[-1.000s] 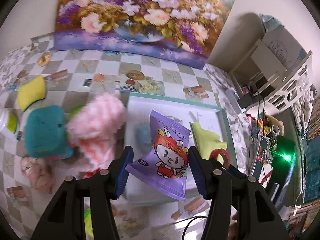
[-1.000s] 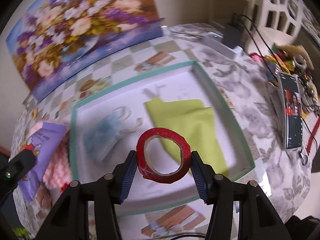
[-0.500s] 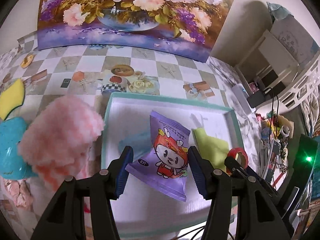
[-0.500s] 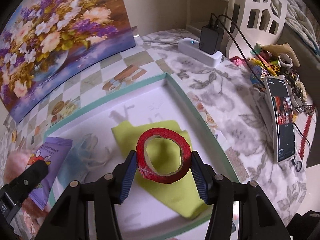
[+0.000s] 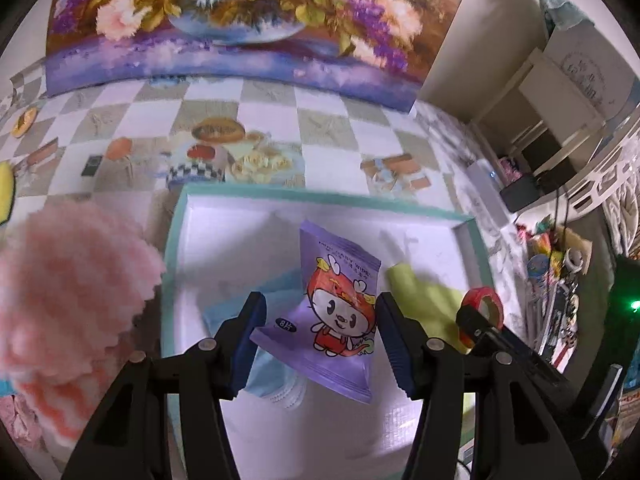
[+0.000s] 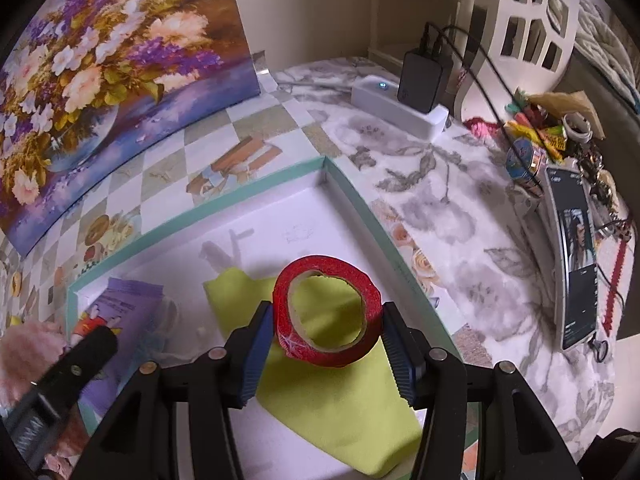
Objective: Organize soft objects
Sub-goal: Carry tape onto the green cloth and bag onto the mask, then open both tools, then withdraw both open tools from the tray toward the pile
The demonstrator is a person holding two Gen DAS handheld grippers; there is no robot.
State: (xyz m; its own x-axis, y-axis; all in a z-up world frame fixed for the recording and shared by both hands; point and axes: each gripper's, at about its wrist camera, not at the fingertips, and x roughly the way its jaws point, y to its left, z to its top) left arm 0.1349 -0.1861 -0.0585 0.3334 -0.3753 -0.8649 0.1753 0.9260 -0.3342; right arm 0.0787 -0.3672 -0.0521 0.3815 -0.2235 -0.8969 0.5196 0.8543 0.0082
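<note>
My left gripper (image 5: 320,340) is shut on a purple wipes packet (image 5: 334,312) with a cartoon figure, held above the white tray (image 5: 176,240) with a teal rim. Under it in the tray lie a light blue face mask (image 5: 272,376) and a yellow-green cloth (image 5: 424,300). My right gripper (image 6: 326,340) is shut on a red tape roll (image 6: 326,316) over the same yellow-green cloth (image 6: 332,400) near the tray's (image 6: 360,200) right wall. The wipes packet (image 6: 120,316) and the left gripper's black finger show at the left of the right wrist view.
A fluffy pink cloth (image 5: 68,300) lies left of the tray on the checkered tablecloth. A flower painting (image 5: 240,20) leans at the back. To the right sit a white power strip (image 6: 400,108) with a black charger, a phone (image 6: 576,256) and small clutter (image 6: 552,132).
Both grippers have come forward and lower over the tray, each keeping its load. The pink cloth has slid to the left edge of the left wrist view, and the teal and yellow sponges have left it.
</note>
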